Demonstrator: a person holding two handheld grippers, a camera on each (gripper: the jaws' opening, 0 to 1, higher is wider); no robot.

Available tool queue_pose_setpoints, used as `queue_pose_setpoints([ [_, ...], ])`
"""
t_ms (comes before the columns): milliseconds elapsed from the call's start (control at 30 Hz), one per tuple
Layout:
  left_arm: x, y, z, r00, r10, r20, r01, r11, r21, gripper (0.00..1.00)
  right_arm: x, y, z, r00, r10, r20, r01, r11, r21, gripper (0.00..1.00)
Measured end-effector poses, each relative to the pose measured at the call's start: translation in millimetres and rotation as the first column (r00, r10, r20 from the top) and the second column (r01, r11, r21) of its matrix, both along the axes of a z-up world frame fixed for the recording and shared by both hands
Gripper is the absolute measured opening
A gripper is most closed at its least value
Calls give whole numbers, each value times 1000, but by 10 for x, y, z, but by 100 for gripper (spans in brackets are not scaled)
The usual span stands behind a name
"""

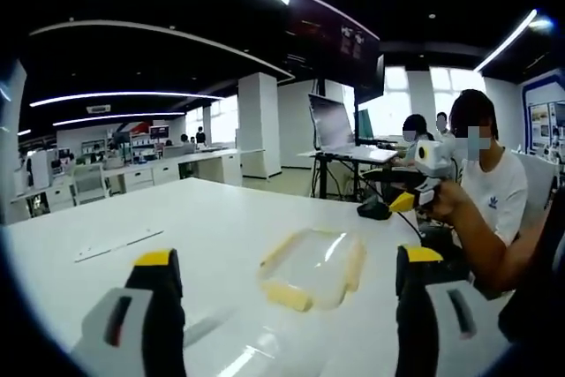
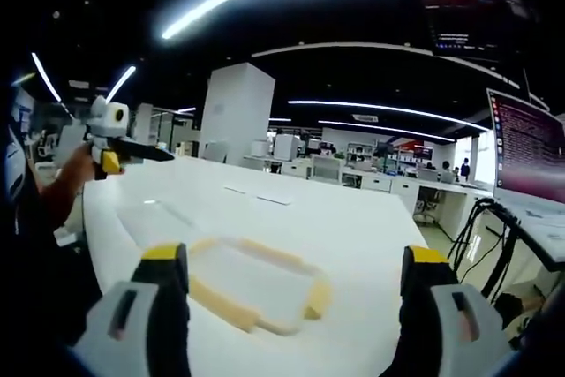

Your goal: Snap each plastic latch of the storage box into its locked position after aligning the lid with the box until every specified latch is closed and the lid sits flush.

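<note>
While both grippers (image 1: 287, 306) (image 2: 296, 306) are hovering agape beyond the storage box (image 1: 313, 267) (image 2: 256, 289), you are risking nudging its lid askew.

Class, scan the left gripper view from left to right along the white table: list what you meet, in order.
Thin white strip lying flat on the table → clear plastic storage box with yellow latches → black computer mouse → right gripper held up in a hand
</note>
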State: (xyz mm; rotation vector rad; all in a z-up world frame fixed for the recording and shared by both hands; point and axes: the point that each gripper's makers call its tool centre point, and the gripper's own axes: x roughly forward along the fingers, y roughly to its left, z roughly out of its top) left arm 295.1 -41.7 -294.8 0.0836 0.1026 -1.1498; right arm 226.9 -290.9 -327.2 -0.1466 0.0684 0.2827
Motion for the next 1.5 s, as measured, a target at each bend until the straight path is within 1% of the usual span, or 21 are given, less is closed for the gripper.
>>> queue_pose_setpoints([
  [167, -32, -91, -8, 1000, -16, -2, 16, 1000, 4, 99, -25, -56, 21, 1000, -9, 4, 9, 1000, -2, 99],
  [367, -63, -185, -41, 999, -31, -8, 31, 999, 12, 99, -22, -193, 55, 1000, -16, -1, 16, 1000, -2, 99],
  [600, -93, -300, -22, 999, -42, -8, 42, 999, 10, 99, -63, -370, 99, 999, -36, -9, 35, 999, -16, 99],
  [833, -123, -386, -8, 999, -53, -7, 53, 999, 13, 99, -84, -435, 135, 999, -41, -9, 40, 999, -32, 99],
  [1033, -129, -396, -10, 999, -52, -4, 52, 999, 17, 99, -56, -473, 162, 999, -37, -13, 37, 998, -45, 99],
  [1233, -118, -375, -9, 999, -46, -2, 46, 999, 18, 99, 2, -467, 194, 999, -18, -30, 15, 996, -86, 98],
  [1433, -122, -379, 0, 999, -49, 1, 49, 999, 18, 99, 67, -527, 335, 999, -5, -32, 1, 995, -97, 98],
  [1500, -121, -378, 3, 999, -49, 2, 49, 999, 17, 99, 86, -542, 349, 999, -4, -39, 0, 994, -105, 98],
])
